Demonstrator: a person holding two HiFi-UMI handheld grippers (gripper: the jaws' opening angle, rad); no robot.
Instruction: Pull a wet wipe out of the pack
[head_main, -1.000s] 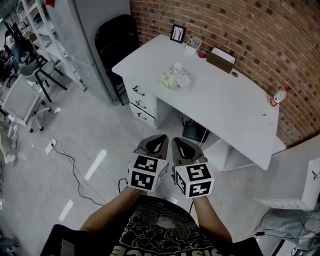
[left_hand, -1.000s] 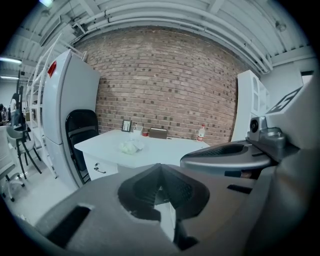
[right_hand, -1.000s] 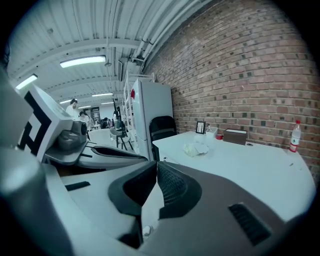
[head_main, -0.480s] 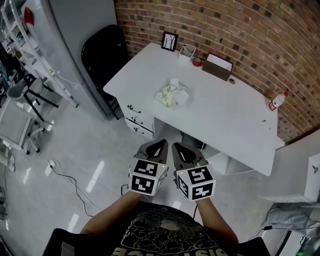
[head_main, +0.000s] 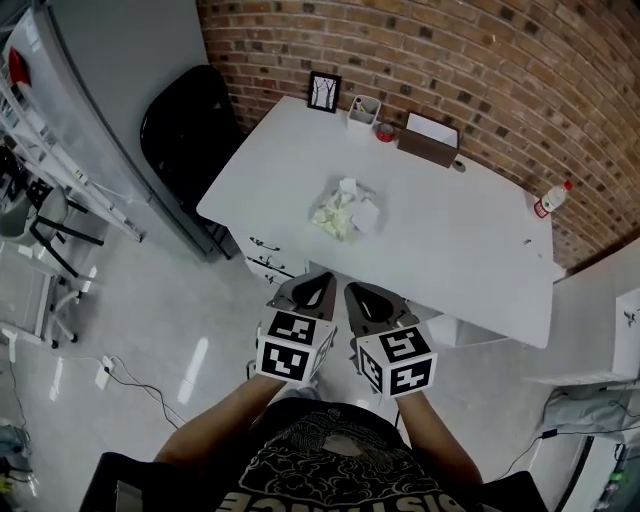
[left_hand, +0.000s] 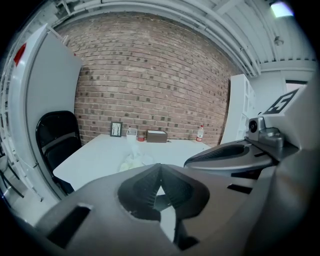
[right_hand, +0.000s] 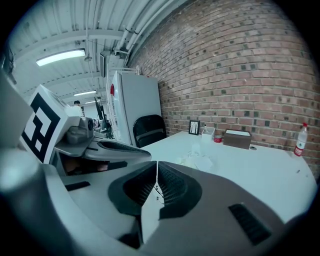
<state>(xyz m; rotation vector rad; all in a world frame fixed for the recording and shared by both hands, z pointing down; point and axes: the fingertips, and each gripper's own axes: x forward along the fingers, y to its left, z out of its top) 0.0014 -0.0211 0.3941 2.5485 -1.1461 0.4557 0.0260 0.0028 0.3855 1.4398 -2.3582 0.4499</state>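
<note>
Desk: The white desk (head_main: 470, 250) stands against the brick wall, well ahead of you. Walk up to its near edge before either arm reaches out.

Chair: A black chair (head_main: 185, 130) sits at the desk's left end, clear of a straight approach.

Left gripper: The left gripper (head_main: 313, 290) hangs close to your body, jaws pressed together with nothing between them. The left gripper view confirms this (left_hand: 159, 175). Use this one to pin the pack down, so part the jaws only if you mean to clamp its edge.

Right gripper: The right gripper (head_main: 368, 300) sits just beside the left, jaws likewise together and empty, with only a thin slit showing (right_hand: 157, 172). Spread them before you come down on the wipe.

Wet wipe pack: The pack lies in a small white heap (head_main: 343, 210) near the middle of the desk, among what look like loose crumpled wipes. From here, pack and wipes cannot be told apart. Find the opening up close, pinch only the top sheet, and pull up slowly so the pack does not lift.

Small items: A brown box (head_main: 427, 138), a cup (head_main: 362, 108) and a picture frame (head_main: 323, 91) line the wall, well apart from the heap. A bottle (head_main: 548, 200) stands at the far right.
</note>
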